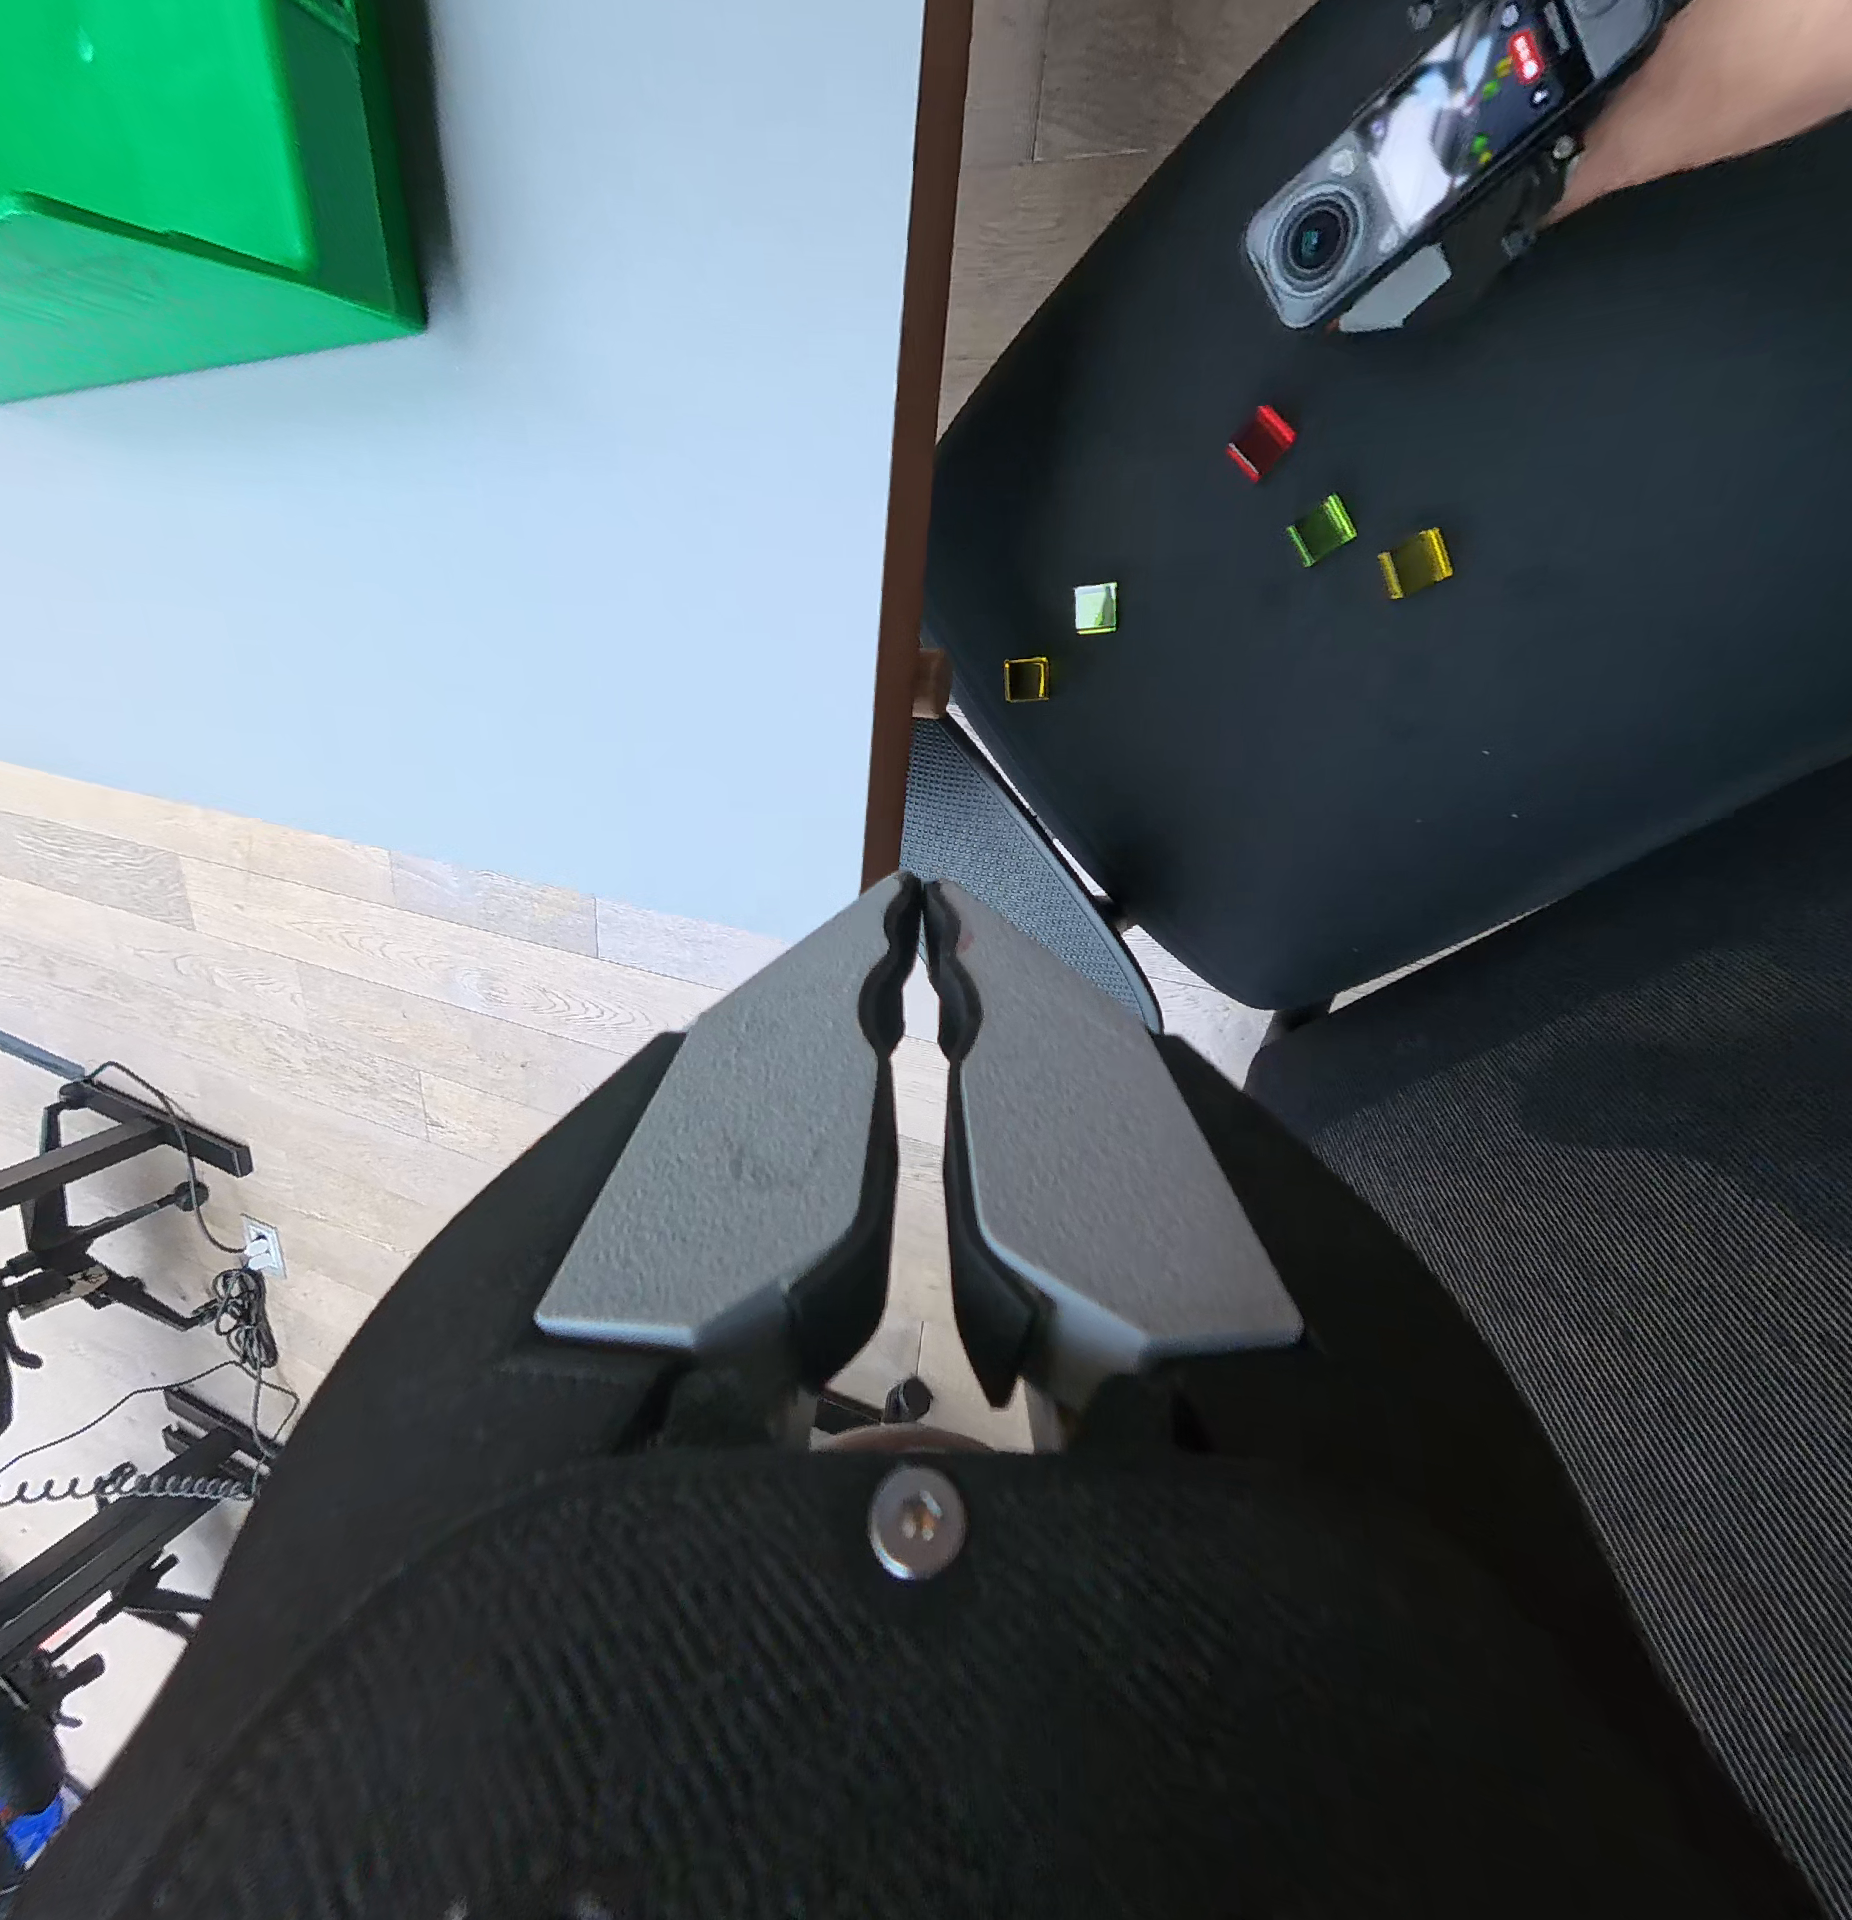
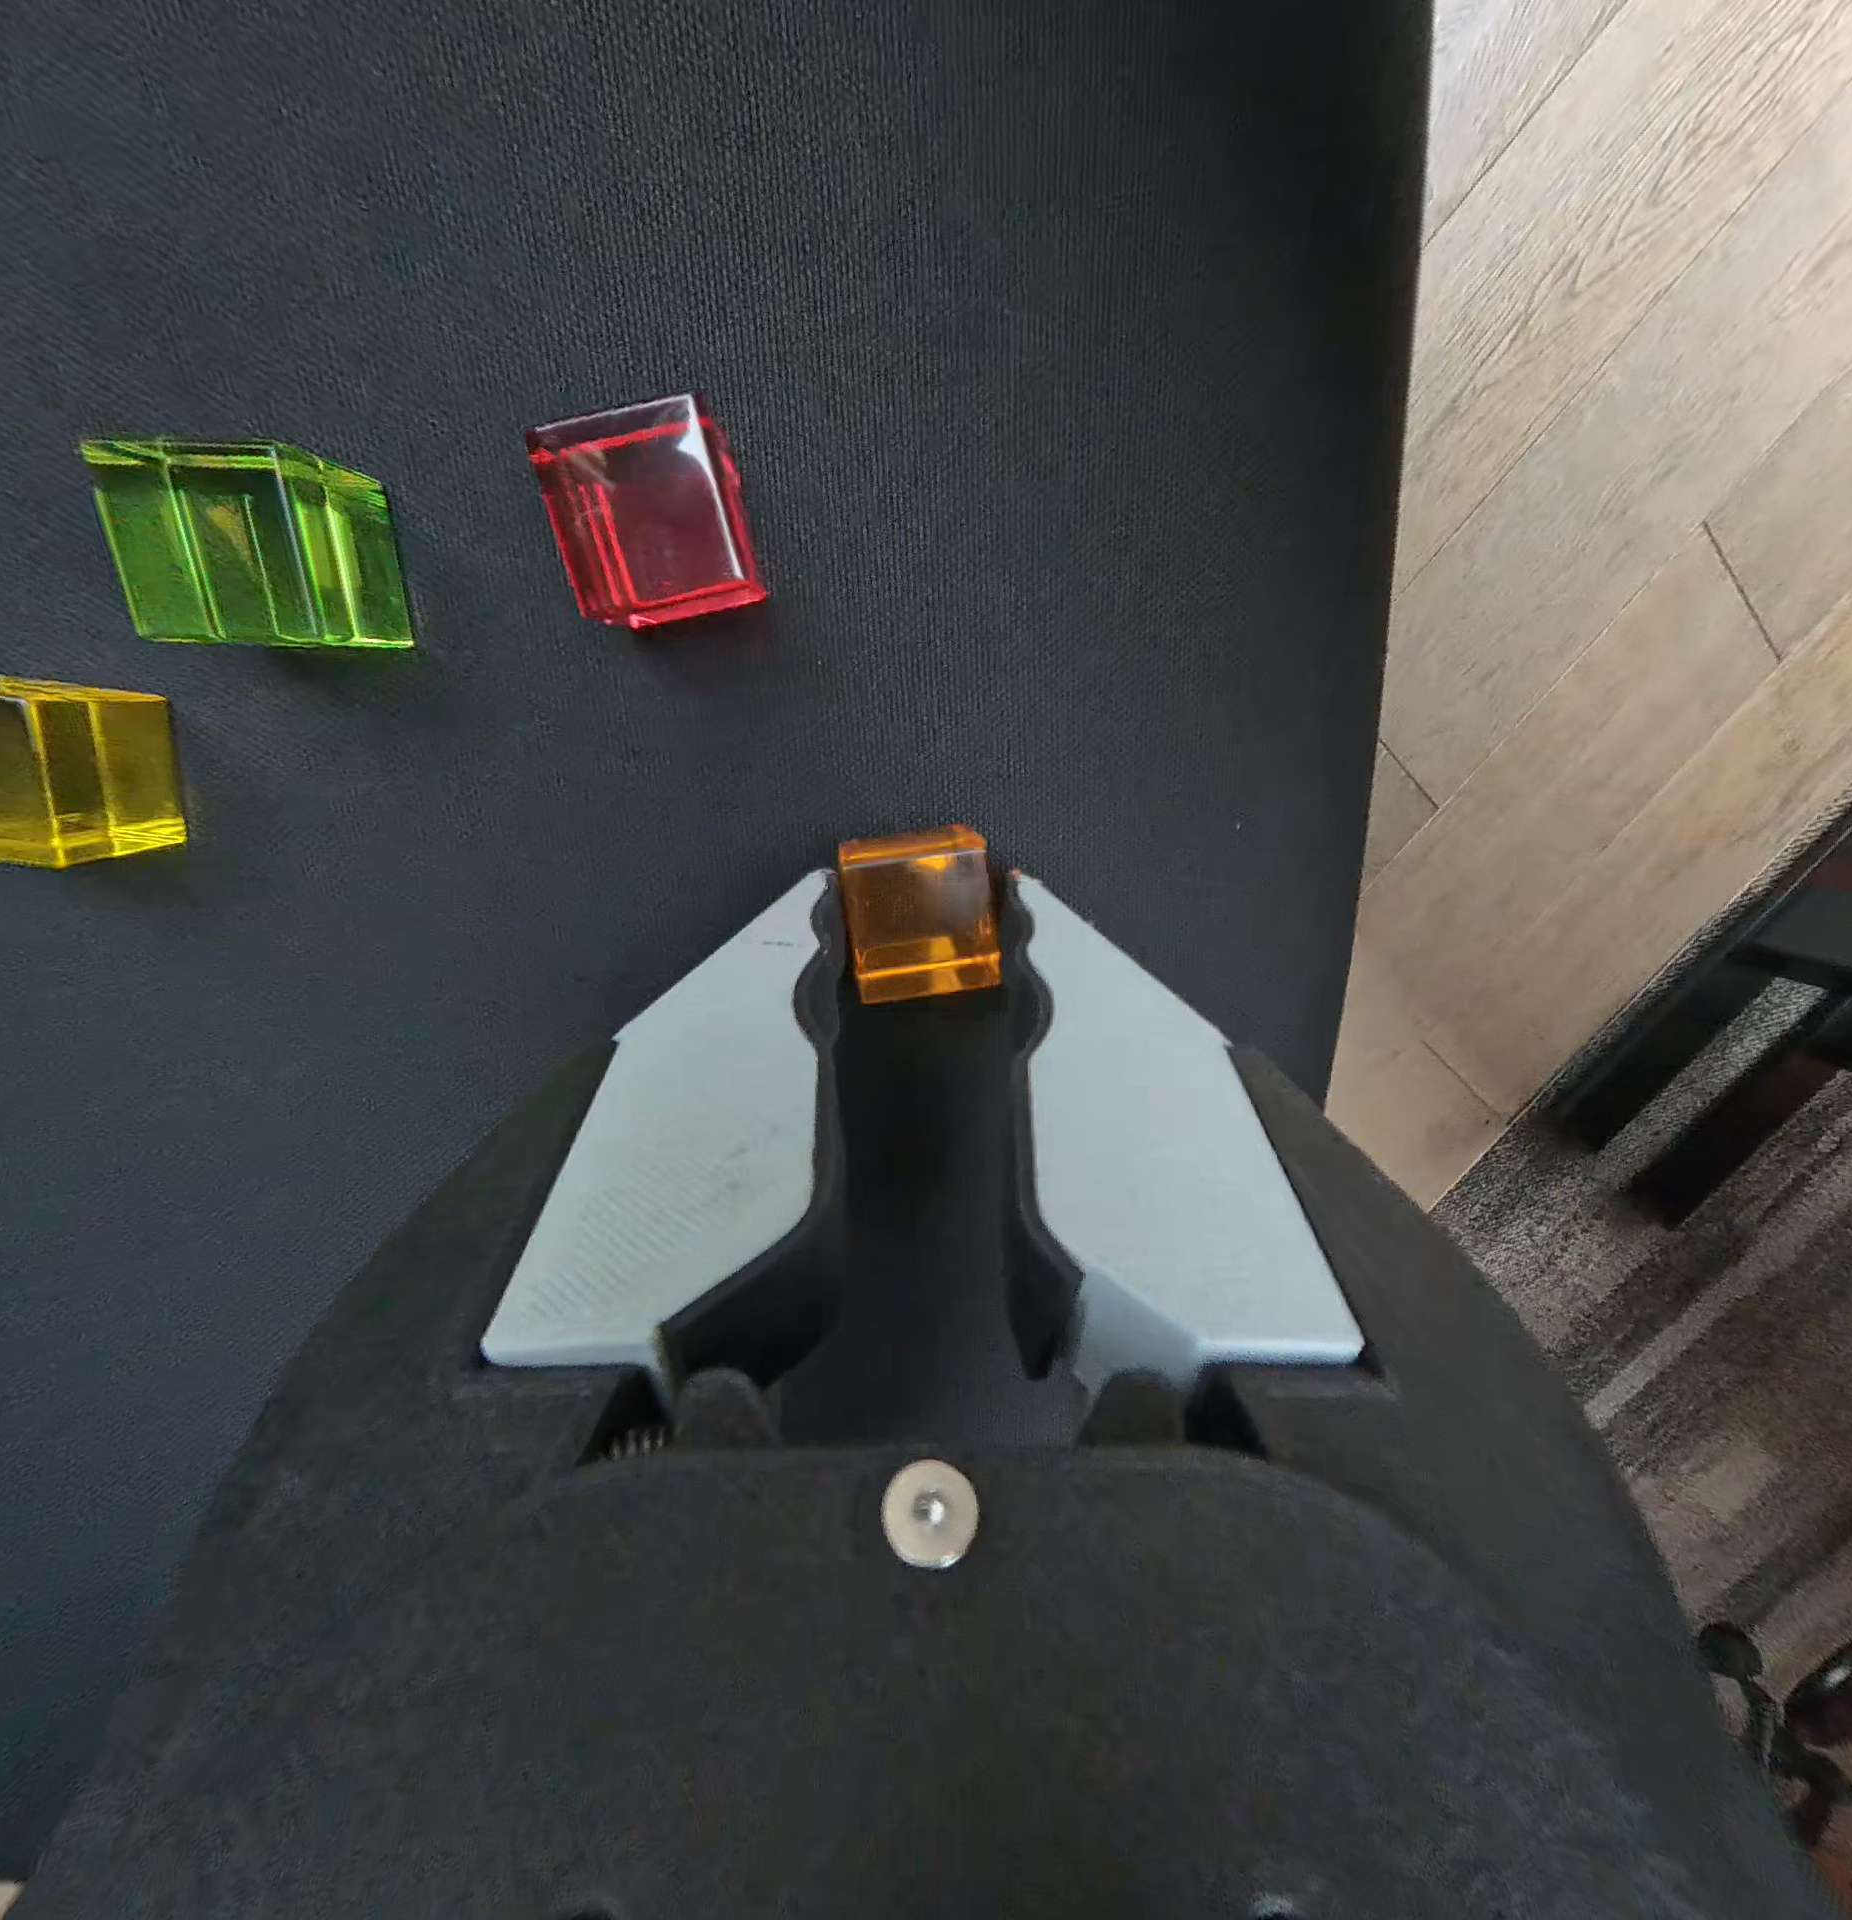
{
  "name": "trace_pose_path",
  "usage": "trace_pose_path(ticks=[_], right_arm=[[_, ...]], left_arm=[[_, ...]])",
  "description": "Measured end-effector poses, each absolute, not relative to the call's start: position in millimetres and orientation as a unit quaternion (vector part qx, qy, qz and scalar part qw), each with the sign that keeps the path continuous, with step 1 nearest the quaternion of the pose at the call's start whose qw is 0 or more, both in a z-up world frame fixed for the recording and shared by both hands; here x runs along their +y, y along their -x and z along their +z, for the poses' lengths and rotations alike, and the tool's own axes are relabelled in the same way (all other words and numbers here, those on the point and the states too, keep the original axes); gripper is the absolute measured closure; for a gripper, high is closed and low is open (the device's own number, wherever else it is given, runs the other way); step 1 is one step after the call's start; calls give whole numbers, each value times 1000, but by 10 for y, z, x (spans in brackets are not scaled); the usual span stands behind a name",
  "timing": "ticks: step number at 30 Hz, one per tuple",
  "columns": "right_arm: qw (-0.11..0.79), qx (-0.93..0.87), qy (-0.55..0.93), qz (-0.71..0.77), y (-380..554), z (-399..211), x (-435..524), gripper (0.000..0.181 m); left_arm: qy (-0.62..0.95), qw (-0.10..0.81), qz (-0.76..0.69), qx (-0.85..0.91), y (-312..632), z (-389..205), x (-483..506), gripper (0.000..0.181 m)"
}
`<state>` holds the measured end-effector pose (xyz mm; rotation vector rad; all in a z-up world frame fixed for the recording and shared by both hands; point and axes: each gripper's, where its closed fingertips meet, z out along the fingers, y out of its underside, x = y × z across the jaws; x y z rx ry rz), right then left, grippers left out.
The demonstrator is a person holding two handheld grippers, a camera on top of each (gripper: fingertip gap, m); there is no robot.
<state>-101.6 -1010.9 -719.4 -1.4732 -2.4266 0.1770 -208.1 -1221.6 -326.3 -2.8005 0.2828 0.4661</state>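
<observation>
My right gripper (image 2: 920,883) is shut on a clear orange cube (image 2: 920,914), held just above a dark fabric seat (image 2: 901,312). On that seat lie a red cube (image 2: 647,509), a green cube (image 2: 252,545) and a yellow cube (image 2: 65,769), all to the left of the gripper. My left gripper (image 1: 920,896) is shut and empty, off to the side of the seat (image 1: 1421,779) over the floor. From there I see the red cube (image 1: 1260,442), two green cubes (image 1: 1322,528) (image 1: 1095,608) and two yellow cubes (image 1: 1413,563) (image 1: 1026,680). The right gripper's camera (image 1: 1421,166) shows at the top right.
A green bin (image 1: 174,177) stands against a pale blue wall (image 1: 589,468). A brown post (image 1: 917,447) runs beside the seat. Black stands and cables (image 1: 111,1351) sit on the wooden floor at the left. A second dark chair (image 1: 1628,1247) is at the right. A black frame (image 2: 1732,1018) stands on carpet. Tip to tip, the grippers are about 45 cm apart.
</observation>
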Motion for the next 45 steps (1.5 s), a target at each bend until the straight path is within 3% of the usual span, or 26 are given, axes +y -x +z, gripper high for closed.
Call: trace_pose_path(ticks=[7,13,20,22,33,45], right_arm=[[179,-828,524,89,982,-6965,-10158,142],[156,-841,492,163,1005,-6864,-10902,137],[125,-863,470,138,1101,-7224,-11205,141],[113,-866,468,134,1088,-7282,-11224,156],[173,-827,513,152,1087,-6731,-10613,156],[128,-819,546,118,988,-6918,-10133,156]], left_arm=[[971,149,162,94,2105,-3234,-12208,181],[971,151,162,95,2104,-3216,-12197,181],[972,140,160,99,2081,-3282,-12237,181],[971,144,161,100,2077,-3257,-12224,181],[970,152,162,96,2100,-3199,-12211,181],[971,143,161,102,2069,-3251,-12219,181]])
